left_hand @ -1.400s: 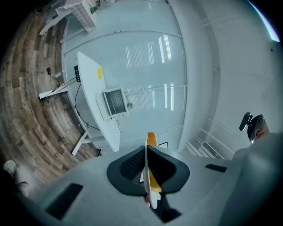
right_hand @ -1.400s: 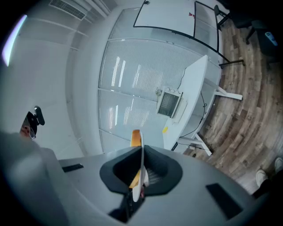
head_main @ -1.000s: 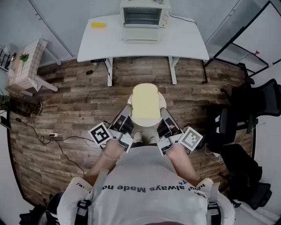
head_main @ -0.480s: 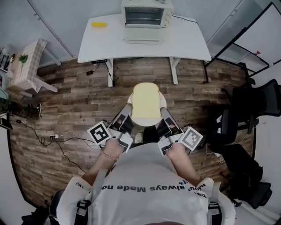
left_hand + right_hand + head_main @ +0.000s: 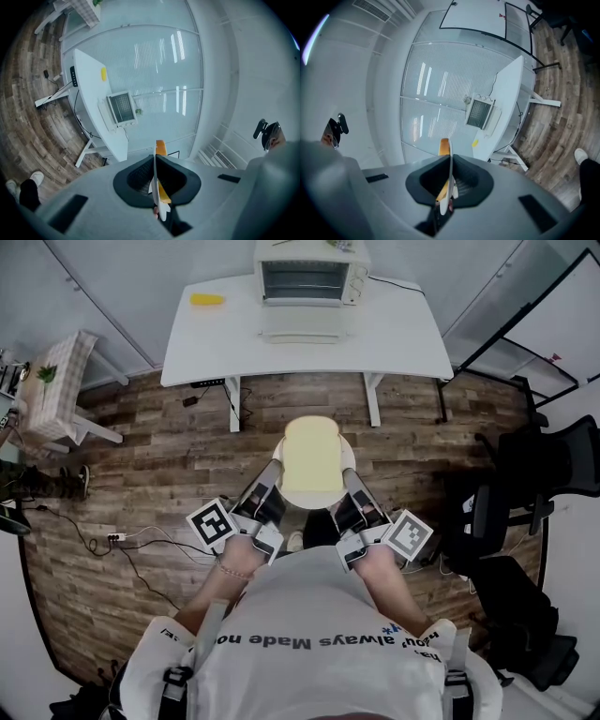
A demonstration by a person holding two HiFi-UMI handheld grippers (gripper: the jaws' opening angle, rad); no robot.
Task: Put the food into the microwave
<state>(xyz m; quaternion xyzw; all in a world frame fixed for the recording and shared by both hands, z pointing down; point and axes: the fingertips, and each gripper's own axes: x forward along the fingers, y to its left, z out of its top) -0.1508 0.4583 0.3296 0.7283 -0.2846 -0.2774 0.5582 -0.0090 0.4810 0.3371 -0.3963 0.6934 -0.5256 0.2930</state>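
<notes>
A slice of toast [image 5: 310, 456] lies on a white plate [image 5: 349, 457] that I carry level in front of me over the wooden floor. My left gripper [image 5: 271, 476] is shut on the plate's left rim and my right gripper [image 5: 350, 477] is shut on its right rim. In the left gripper view the plate [image 5: 155, 169] stands edge-on between the jaws, with the toast's crust [image 5: 161, 147] behind it. The right gripper view shows the same plate edge [image 5: 450, 164] and crust [image 5: 443, 146]. The microwave [image 5: 302, 279] stands with its door down at the back of a white table [image 5: 394, 329] ahead.
A yellow object [image 5: 207, 299] lies on the table's left part. Black office chairs [image 5: 553, 465] stand at the right, with a black frame [image 5: 525, 334] behind them. A small table with a checked cloth [image 5: 52, 381] is at the left. Cables [image 5: 122, 535] run over the floor.
The table and microwave have come a little nearer as the person steps forward. Both grippers keep hold of the plate, and the toast has not shifted.
</notes>
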